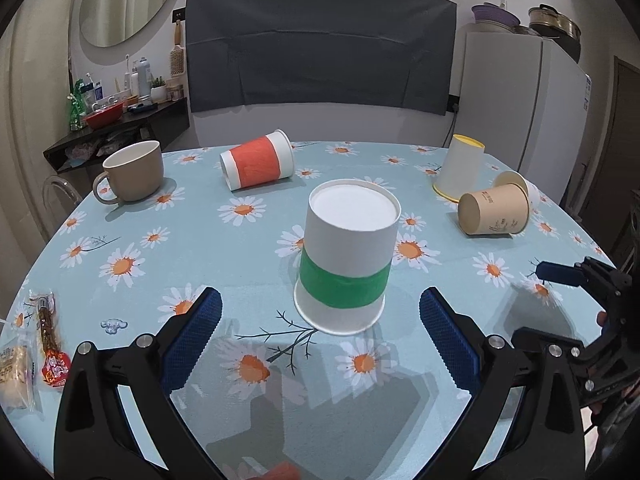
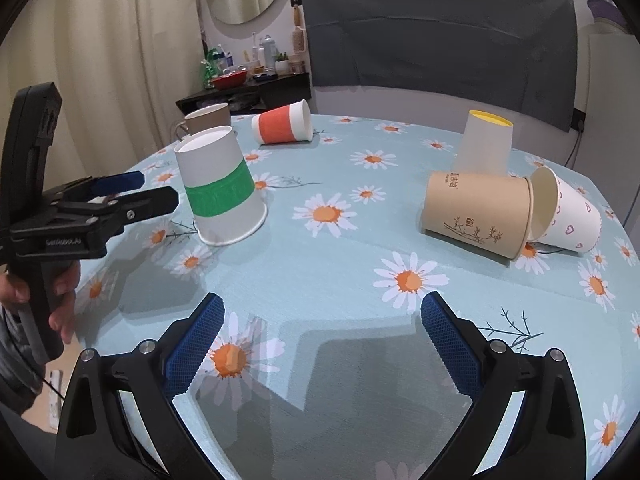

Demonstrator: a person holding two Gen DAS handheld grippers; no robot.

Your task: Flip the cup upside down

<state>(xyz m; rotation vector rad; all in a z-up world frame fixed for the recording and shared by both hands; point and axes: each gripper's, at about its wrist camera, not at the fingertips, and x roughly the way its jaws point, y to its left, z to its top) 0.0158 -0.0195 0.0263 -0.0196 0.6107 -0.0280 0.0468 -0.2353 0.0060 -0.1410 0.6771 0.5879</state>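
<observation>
Green-banded cup (image 1: 346, 258) stands inverted just beyond spread left fingers (image 1: 448, 330)

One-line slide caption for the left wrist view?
Open left gripper faces the green-banded paper cup standing upside down on the daisy tablecloth, fingers clear of it.

We can't read the print on the snack packets (image 1: 24, 360) at the left edge of the left wrist view; the edge also cuts one off. The heart cup (image 2: 568, 216) is mostly hidden behind the tan cup (image 1: 494, 210) there; we only see its rim. From the right wrist view, the mug (image 2: 206, 120) sits half behind the green-banded cup (image 2: 220, 192), handle barely showing. The bottles on the shelf (image 1: 120, 120) are too small for us to tell apart. The right gripper (image 1: 560, 274) is cut off by the left wrist view's edge.
</observation>
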